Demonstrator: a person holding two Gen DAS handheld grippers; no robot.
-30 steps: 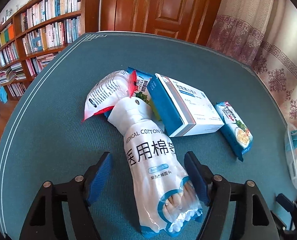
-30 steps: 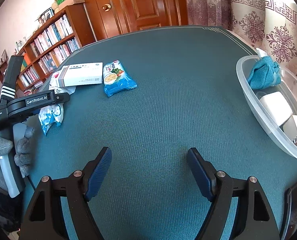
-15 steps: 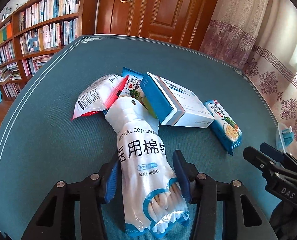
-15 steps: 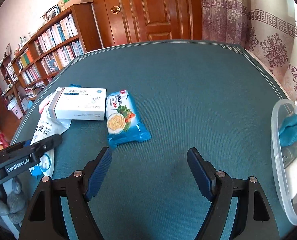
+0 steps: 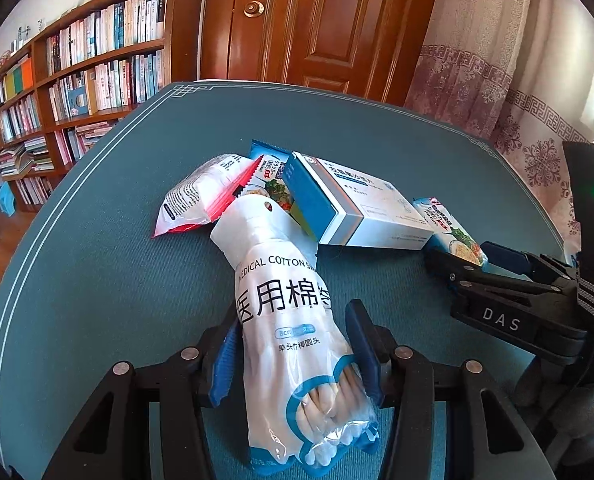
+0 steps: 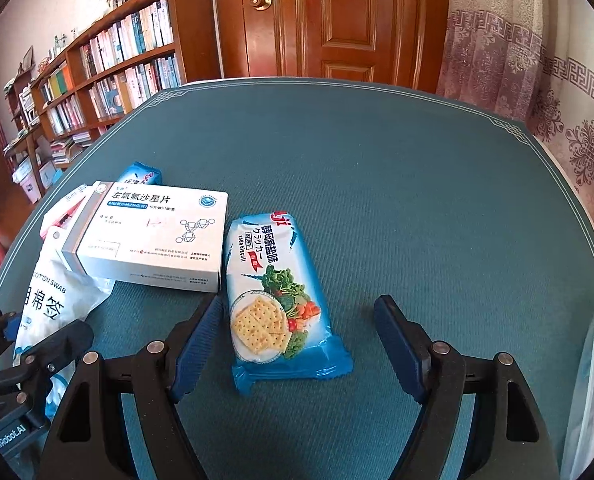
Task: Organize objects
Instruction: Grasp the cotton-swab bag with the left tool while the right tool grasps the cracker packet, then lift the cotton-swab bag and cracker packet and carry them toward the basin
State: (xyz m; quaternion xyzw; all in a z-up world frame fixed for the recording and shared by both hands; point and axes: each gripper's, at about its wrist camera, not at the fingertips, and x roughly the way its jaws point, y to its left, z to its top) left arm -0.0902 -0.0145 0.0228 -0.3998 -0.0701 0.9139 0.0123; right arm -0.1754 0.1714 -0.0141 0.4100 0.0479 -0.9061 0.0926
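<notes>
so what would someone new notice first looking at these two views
Probably the long white bag of medical cotton swabs, lying on the teal table with the left gripper closed around it. Next, the blue cracker packet between the open fingers of the right gripper, right beside a white medicine box. Behind it all stand a wooden door and a packed bookshelf.
</notes>
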